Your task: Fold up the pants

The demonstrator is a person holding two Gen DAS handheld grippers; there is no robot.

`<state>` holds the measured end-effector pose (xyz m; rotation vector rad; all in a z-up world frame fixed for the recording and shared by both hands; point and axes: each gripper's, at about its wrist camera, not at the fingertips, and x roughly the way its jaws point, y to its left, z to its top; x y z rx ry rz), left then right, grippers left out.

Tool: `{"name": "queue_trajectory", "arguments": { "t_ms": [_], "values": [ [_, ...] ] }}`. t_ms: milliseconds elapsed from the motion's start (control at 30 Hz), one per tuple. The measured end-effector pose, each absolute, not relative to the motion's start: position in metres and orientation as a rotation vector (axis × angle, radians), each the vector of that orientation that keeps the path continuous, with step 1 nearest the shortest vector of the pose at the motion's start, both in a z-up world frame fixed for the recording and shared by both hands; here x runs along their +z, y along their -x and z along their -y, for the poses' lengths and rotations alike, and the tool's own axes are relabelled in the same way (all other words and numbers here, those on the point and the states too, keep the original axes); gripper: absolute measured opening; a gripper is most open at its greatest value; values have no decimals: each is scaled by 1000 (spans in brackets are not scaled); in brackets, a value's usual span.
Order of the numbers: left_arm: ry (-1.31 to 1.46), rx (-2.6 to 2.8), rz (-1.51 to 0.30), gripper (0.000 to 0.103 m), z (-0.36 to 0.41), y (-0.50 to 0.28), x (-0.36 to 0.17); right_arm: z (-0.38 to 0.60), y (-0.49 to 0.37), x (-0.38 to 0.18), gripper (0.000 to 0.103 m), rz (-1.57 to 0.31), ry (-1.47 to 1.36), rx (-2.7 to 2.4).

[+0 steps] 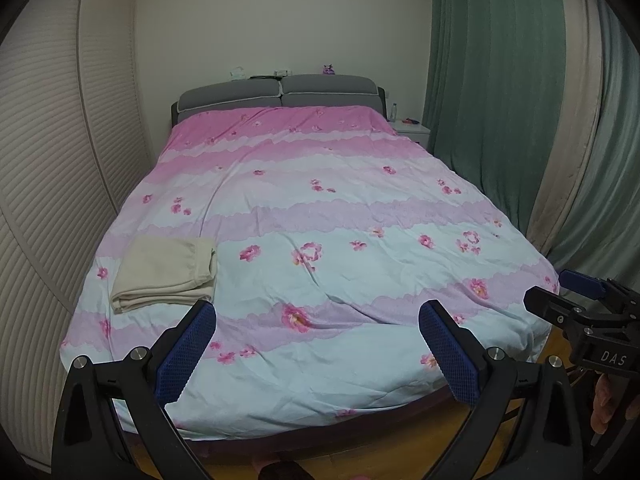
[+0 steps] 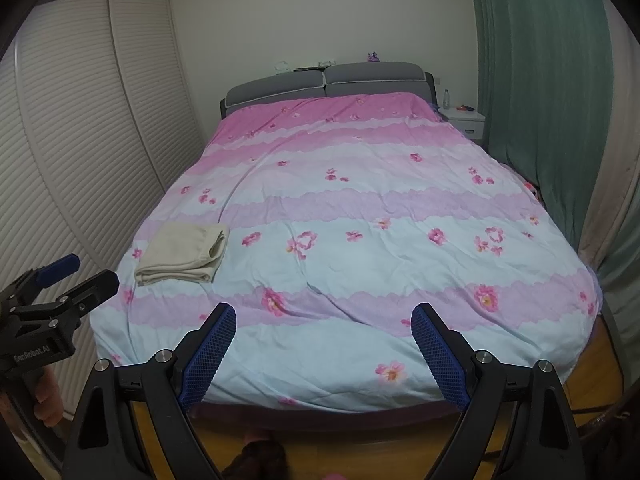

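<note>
Cream pants (image 1: 166,274) lie folded in a neat rectangle on the near left part of the bed's floral quilt (image 1: 320,216); they also show in the right wrist view (image 2: 184,254). My left gripper (image 1: 318,316) is open and empty, held at the foot of the bed, right of the pants and apart from them. My right gripper (image 2: 324,318) is open and empty, also at the foot of the bed. Each gripper appears from the side in the other's view: the right gripper (image 1: 576,292) and the left gripper (image 2: 80,276).
A louvred wardrobe (image 1: 60,168) runs along the bed's left side. Green curtains (image 1: 500,92) hang on the right. A white nightstand (image 2: 466,120) with a bottle stands by the grey headboard (image 1: 280,90). Wooden floor (image 2: 600,360) shows below the bed's foot.
</note>
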<state>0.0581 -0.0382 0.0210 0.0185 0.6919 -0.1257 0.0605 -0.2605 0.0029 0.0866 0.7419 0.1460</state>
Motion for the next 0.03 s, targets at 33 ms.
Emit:
{"name": "queue_trajectory", "arguments": {
  "t_ms": [33],
  "values": [
    [-17,-125,-692,103,38,-58,21,261,-60,3,90,-742,-87,146]
  ]
}}
